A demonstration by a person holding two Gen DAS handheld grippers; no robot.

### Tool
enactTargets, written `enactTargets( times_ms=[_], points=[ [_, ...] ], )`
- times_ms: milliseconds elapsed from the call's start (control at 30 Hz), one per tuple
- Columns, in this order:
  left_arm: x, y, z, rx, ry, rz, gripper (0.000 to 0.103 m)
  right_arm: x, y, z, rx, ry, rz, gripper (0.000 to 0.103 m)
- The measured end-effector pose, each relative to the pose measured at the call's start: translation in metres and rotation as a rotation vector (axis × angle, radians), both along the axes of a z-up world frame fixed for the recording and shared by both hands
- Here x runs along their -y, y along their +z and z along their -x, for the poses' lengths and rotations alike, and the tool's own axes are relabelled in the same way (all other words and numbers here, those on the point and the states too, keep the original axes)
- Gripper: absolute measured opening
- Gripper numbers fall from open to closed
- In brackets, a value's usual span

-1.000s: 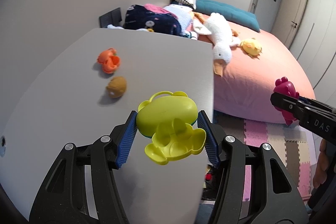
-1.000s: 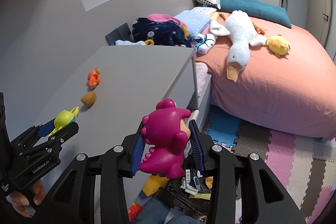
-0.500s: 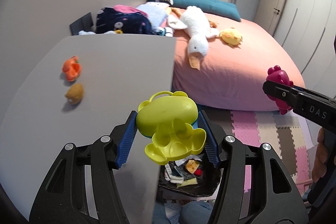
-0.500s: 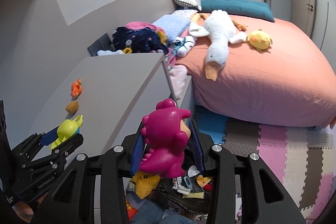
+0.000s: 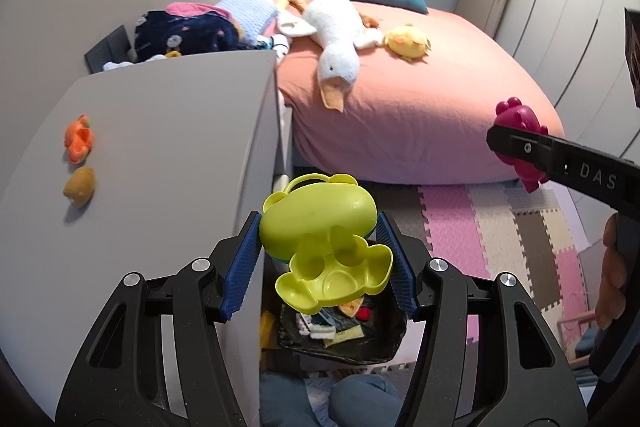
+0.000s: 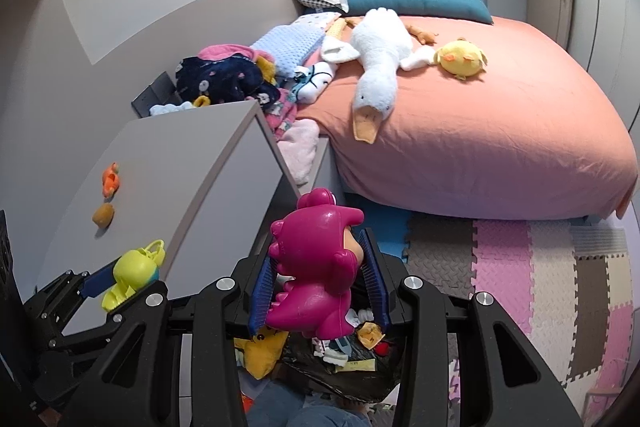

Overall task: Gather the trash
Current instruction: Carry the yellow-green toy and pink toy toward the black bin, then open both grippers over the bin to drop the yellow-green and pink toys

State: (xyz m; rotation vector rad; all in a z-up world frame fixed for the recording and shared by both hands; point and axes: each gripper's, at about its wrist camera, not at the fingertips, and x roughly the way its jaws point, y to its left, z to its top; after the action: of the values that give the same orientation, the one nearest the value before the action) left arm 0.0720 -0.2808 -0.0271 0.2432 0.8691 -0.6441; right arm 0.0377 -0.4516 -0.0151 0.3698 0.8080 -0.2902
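Yellow-green plastic toy (image 5: 320, 223) sits clamped between the blue pads of our left gripper (image 5: 318, 261), low centre of the left wrist view. Below it, at the bottom of the frame, we see a black trash bag (image 5: 372, 345) holding scraps and wrappers.

Magenta dinosaur toy (image 6: 316, 267) is gripped tight by our right gripper (image 6: 318, 285), low centre of the right wrist view; the same bag (image 6: 360, 383) lies under it, with a yellow object just left of the bag.

Grey tabletop (image 5: 168, 155) fills the left half of the left wrist view. On it, at the far left, lie an orange toy (image 5: 79, 138) and just below it a brown lump (image 5: 79, 185), close together but apart.

Upper right: a bed with a salmon cover (image 5: 420, 107), a white plush goose (image 5: 334, 43) and a yellow plush chick (image 5: 406, 42) on top. Foam floor mats (image 5: 460, 227) lie lower right.
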Motion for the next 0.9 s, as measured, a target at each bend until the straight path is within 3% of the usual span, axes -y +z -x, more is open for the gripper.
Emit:
enactTargets(
  times_ms=[300,333,367,400,433,900],
  points=[
    [0.017,-0.015,-0.001,-0.031,-0.041,-0.04,0.059,0.017,-0.013,0.003,-0.027,-0.042,-0.019,0.042],
    [0.018,-0.017,-0.002,-0.035,-0.037,-0.05,0.074,0.02,-0.014,0.003,-0.033,-0.058,-0.026,0.049],
    [0.019,-0.018,-0.002,-0.035,-0.03,-0.06,0.092,0.022,-0.015,0.003,-0.036,-0.071,-0.033,0.064],
    [0.018,-0.018,-0.003,-0.016,-0.014,-0.071,0.095,0.024,-0.015,0.003,-0.033,-0.083,-0.034,0.07],
    [0.017,-0.016,-0.003,0.011,-0.002,-0.078,0.095,0.025,-0.013,0.004,-0.026,-0.099,-0.025,0.074],
    [-0.008,-0.013,-0.017,0.0,0.063,-0.051,0.096,0.024,-0.015,0.0,-0.028,-0.085,-0.025,0.074]
  ],
)
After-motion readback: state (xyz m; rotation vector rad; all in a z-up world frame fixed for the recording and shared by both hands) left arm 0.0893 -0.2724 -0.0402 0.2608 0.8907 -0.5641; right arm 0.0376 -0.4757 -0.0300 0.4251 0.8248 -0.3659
